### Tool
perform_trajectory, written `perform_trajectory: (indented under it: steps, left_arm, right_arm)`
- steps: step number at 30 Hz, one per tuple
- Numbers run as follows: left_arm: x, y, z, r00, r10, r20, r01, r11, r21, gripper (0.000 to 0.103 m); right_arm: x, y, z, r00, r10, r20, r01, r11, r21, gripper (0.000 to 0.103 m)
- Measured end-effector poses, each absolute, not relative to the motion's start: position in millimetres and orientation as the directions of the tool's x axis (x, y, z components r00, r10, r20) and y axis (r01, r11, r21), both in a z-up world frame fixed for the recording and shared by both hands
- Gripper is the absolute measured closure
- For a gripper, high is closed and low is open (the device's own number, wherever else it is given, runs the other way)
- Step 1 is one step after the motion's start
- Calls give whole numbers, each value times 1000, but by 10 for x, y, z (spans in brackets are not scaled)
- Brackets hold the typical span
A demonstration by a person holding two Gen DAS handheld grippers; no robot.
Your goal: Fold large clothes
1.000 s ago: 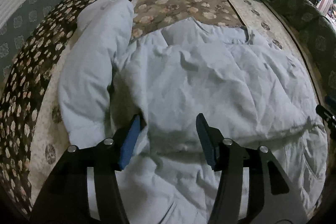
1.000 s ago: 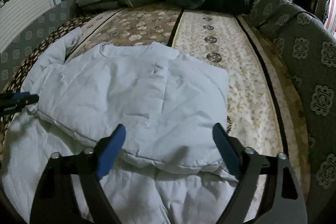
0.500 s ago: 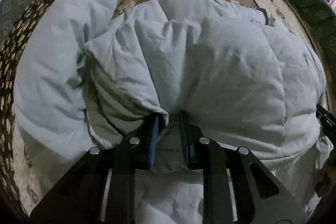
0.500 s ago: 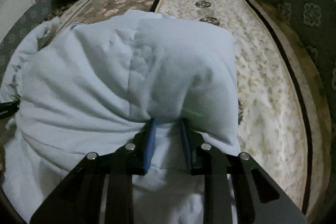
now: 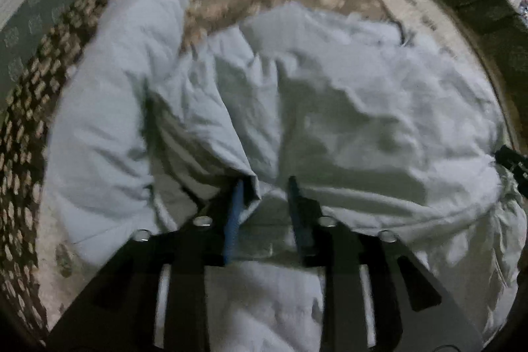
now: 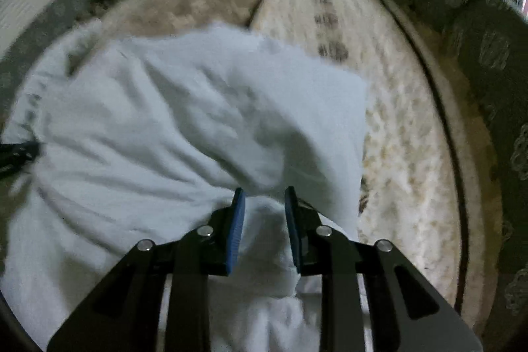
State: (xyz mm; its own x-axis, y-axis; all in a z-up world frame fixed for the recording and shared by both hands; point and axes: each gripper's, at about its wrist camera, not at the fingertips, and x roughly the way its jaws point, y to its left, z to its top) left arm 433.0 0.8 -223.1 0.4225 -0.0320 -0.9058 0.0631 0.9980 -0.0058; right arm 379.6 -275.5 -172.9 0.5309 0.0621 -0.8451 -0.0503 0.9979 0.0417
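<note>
The big pale blue jacket (image 5: 346, 108) is soft, puffy cloth, matt and full of wrinkles. The bedspread (image 6: 406, 134) under it is thick woven cloth with a flower pattern, a bit bumpy, not shiny. The left gripper (image 5: 265, 183) has dark matt arms that look like plastic, shiny round metal screws and blue pads. The right gripper (image 6: 264, 192) is made the same way.

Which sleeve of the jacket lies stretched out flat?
The sleeve on the left of the left wrist view, beside the jacket body, near the dark flowered border; the opposite side shows none.
</note>
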Motion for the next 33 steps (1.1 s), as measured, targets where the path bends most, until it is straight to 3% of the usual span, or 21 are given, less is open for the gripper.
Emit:
perform_trajectory:
  steps: [5,7,9,17,22,24,27,28,30,33]
  left_arm:
    - [4504,34,-2049,442,-95,-892,38,996,-87,65]
    - [4679,21,-2133,432,-71,-899,23,997,-67,65]
    - [4831,17,-2315,383,-48,-922,-1,999,-53,78]
    - [4948,-222,-2715,368,41,-929,35,998,57,80]
    - [4925,-140,-2614,349,27,-937,31,999,41,80]
    - [4795,-86,-2500,353,9,-935,27,999,20,76]
    - [4551,-16,-2269,397,-13,-918,31,1000,-1,65]
    - [4445,16,-2164,418,-22,-908,33,999,-9,63]
    - [4254,74,-1982,455,-7,-890,25,1000,4,39]
    - [4019,168,-1771,500,21,-866,18,999,34,26]
  right_arm:
    - [4065,-2804,-1514,577,59,-814,-21,998,58,75]
    - [4243,-2840,-1594,563,67,-824,16,996,92,75]
    - [4403,-2821,-1740,534,69,-843,42,993,108,75]
    - [4645,-2688,-2293,445,3,-896,77,996,42,78]
    - [4537,-2672,-2072,448,27,-894,41,998,51,75]
    - [4303,-2652,-1822,510,82,-856,-14,996,87,71]
    - [3938,-2566,-1468,564,139,-814,-82,990,112,47]
    - [3849,-2522,-1375,562,162,-811,-108,987,123,44]
    - [3636,-2402,-1191,550,205,-810,-167,977,133,43]
    - [3458,-2274,-1070,488,240,-839,-192,968,164,38]
